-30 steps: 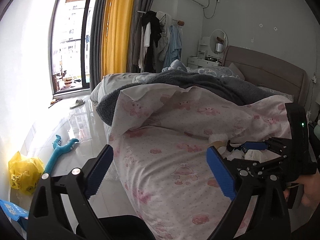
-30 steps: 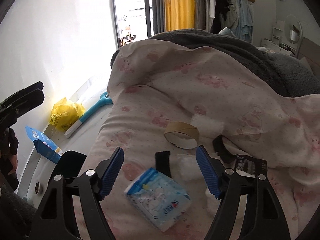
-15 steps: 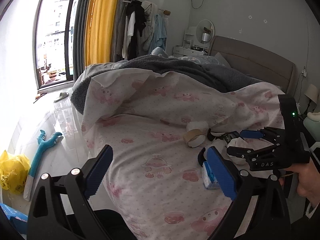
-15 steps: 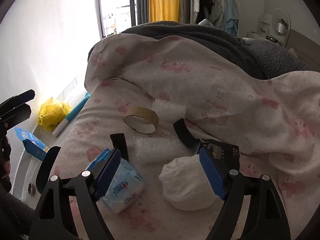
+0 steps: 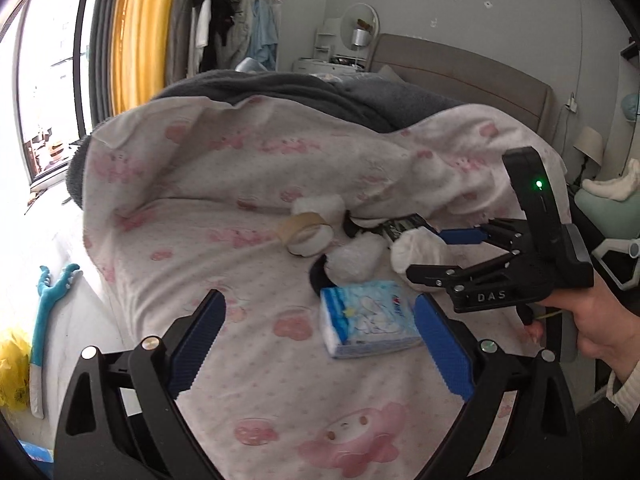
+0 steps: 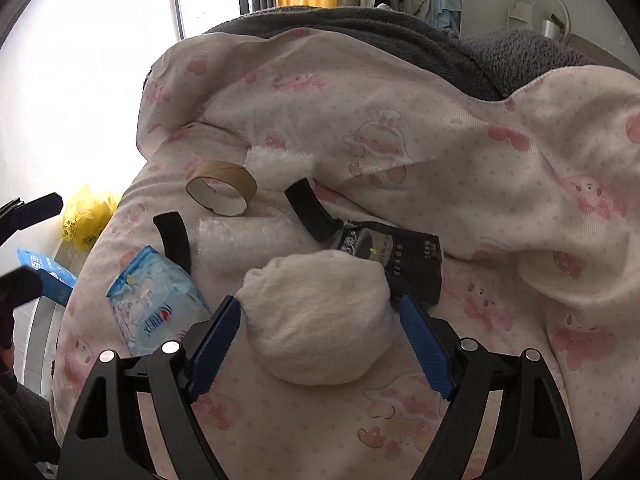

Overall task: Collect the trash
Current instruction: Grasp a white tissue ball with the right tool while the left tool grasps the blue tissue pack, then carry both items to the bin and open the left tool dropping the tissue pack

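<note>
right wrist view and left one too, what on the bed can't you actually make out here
- Black packet: right wrist view, its near part is hidden behind the white fluffy ball; the print is too small to read.
- Right gripper: the ball sits between its open fingers; contact with the pads cannot be told.
- Tissue pack: right wrist view, its near corner is covered by the finger.
- Tape core: left wrist view, blurred.

a home bedroom: bed (image 5: 248, 184) with headboard (image 5: 460, 76); hanging clothes (image 5: 224, 20); vanity mirror (image 5: 360, 24)
</note>
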